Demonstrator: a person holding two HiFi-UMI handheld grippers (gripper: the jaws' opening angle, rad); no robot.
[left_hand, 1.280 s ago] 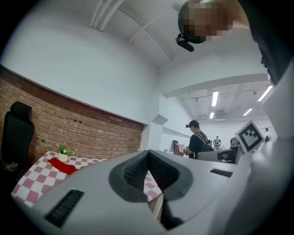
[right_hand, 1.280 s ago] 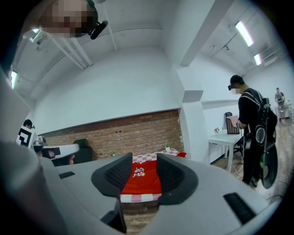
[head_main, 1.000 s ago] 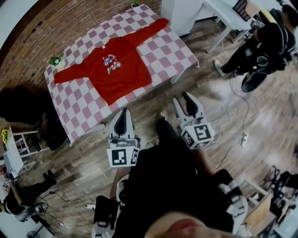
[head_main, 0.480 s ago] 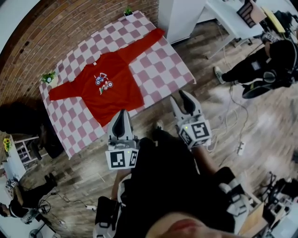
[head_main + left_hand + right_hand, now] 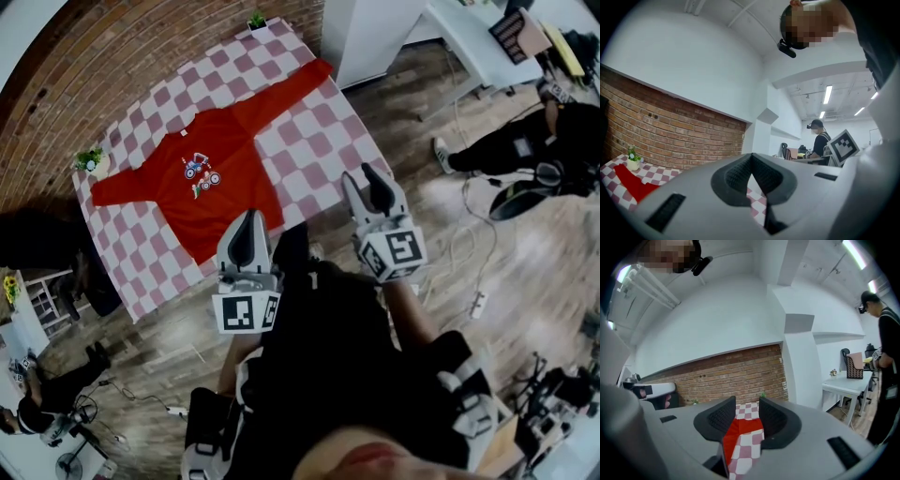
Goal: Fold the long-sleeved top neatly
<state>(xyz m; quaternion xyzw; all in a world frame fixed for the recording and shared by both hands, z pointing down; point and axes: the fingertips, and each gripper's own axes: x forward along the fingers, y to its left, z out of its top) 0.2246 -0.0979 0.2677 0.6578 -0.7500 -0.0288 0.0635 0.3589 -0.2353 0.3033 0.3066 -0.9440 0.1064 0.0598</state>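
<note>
A red long-sleeved top (image 5: 211, 178) with a small print on the chest lies spread flat, sleeves out, on a table under a pink-and-white checked cloth (image 5: 319, 141). My left gripper (image 5: 246, 220) is held level at the table's near edge, by the top's hem, its jaws shut with nothing in them. My right gripper (image 5: 366, 180) hangs by the table's near right corner, jaws open and empty. In the left gripper view the gripper (image 5: 751, 157) has a red sleeve (image 5: 633, 185) at its left. Through the right gripper (image 5: 747, 404) the top (image 5: 743, 430) shows ahead.
Small potted plants (image 5: 89, 159) (image 5: 256, 21) stand at two table corners, against a brick wall (image 5: 112, 56). A white pillar (image 5: 361, 33) and a white desk (image 5: 469, 37) are at the right. A person (image 5: 534, 150) stands there, with cables (image 5: 478, 300) on the wooden floor.
Both grippers have moved closer to the table, from the open floor to its near edge. The top lies as before.
</note>
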